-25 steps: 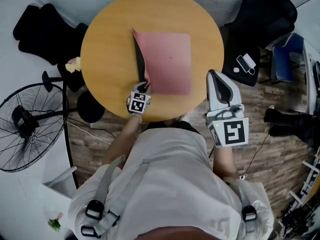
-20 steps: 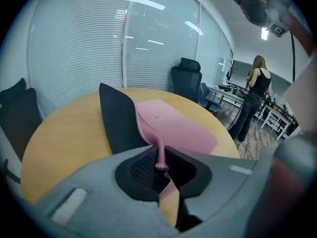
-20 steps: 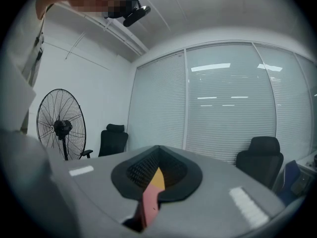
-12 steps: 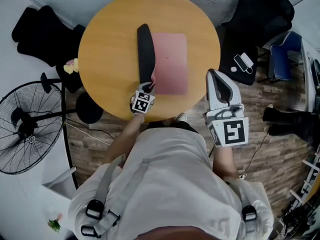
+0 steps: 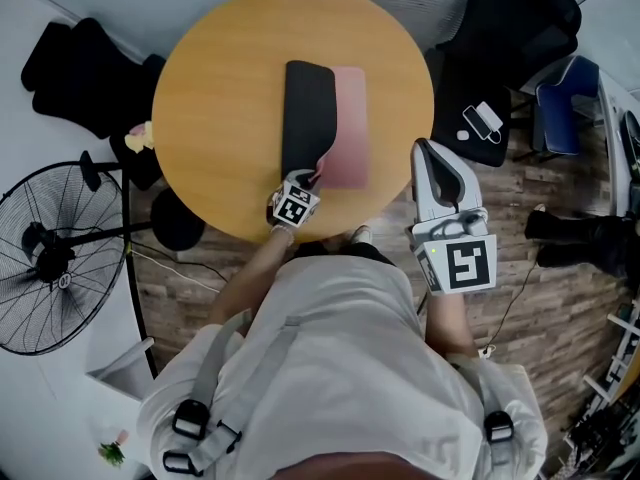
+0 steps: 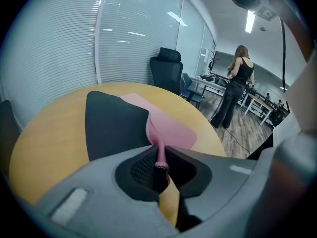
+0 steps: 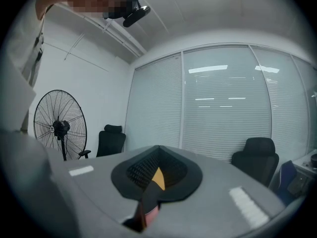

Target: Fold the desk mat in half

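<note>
1. Desk mat (image 5: 345, 128), pink-faced with a black underside: the left gripper (image 5: 318, 173) pinches its near corner in narrow jaws.
2. Its black flap (image 5: 308, 108) has swung over from upright and now lies across the pink half. A pink strip remains uncovered, so the fold looks unfinished.
3. Right gripper (image 5: 424, 150) waits beside the round wooden table (image 5: 210, 98), jaws together and empty.

- Round wooden desk (image 5: 210, 88) fills the upper middle of the head view.
- Standing fan (image 5: 50, 258) at the left edge, on the plank floor (image 5: 540, 298).
- Black office chair (image 5: 85, 68) upper left, a second black chair (image 5: 510, 28) upper right.
- White gadget (image 5: 485, 123) lying on a black surface just below that second chair.
- Blue chair (image 5: 565, 108) at the far right.
- In the left gripper view, a person (image 6: 237, 90) stands right of centre, back turned.
</note>
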Tool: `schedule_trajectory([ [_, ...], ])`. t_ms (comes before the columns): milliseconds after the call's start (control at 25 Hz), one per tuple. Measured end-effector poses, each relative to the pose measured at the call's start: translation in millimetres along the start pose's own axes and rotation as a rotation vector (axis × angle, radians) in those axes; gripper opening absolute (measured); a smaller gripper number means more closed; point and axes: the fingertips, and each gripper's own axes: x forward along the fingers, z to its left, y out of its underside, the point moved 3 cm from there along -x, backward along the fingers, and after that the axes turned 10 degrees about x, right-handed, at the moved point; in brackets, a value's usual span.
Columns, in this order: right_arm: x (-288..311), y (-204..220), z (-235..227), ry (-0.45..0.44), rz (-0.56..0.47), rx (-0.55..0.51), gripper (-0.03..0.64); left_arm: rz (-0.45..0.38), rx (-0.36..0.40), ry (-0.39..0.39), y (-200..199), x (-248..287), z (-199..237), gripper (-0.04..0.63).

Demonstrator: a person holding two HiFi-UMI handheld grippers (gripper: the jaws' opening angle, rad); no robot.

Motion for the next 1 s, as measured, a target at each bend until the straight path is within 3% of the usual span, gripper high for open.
schedule_trajectory([
  [1000,-46.5,1.8,-35.4,0.088,0.012,0.004,0.005,0.007,0.068,0.102,-49.1,55.8,-46.8,0.039],
])
